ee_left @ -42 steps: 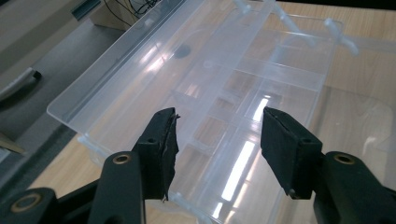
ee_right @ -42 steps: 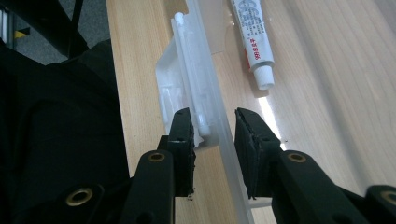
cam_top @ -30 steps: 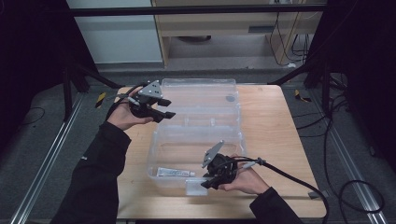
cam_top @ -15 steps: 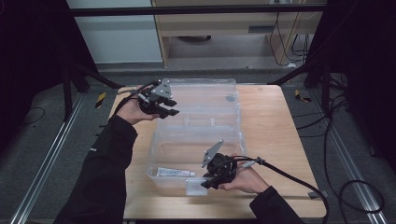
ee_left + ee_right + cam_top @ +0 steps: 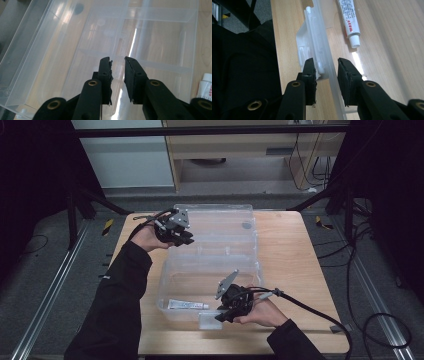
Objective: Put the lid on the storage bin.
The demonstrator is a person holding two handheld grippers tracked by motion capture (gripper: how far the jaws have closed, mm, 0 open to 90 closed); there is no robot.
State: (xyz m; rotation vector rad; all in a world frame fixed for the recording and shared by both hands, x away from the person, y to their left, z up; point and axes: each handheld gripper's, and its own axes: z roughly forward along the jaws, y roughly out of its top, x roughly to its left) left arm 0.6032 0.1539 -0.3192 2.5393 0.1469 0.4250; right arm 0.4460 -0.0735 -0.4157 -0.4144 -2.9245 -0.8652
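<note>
- Change since earlier frames: left tongs (image 5: 186,238) have travelled from the counter's left edge toward the middle, and now sit over the left end of the open lid (image 5: 220,227). Right tongs (image 5: 223,315) unchanged in position.
- Left side: in the left gripper view the left tongs (image 5: 117,65) hover above the lid's clear ribbed inner face, jaws a narrow gap apart, nothing between them. No contact with the plastic that I can confirm.
- Centre: clear storage box (image 5: 172,297) rests on the wooden counter (image 5: 295,255), lid swung flat away from the person. One white tube (image 5: 187,304) lies on the box floor near the front left corner.
- Right side: right tongs (image 5: 326,71) straddle the box's front wall beside the white latch (image 5: 308,50), one jaw outside, one inside. Jaws parted; cannot tell whether the pads touch the wall.
- Step in hand (judgement): likely steadying the box in front while the left reaches for the lid to close it.
- Next move calls for: left jaws around the lid rim, then swinging it forward; right must clear the wall first.
</note>
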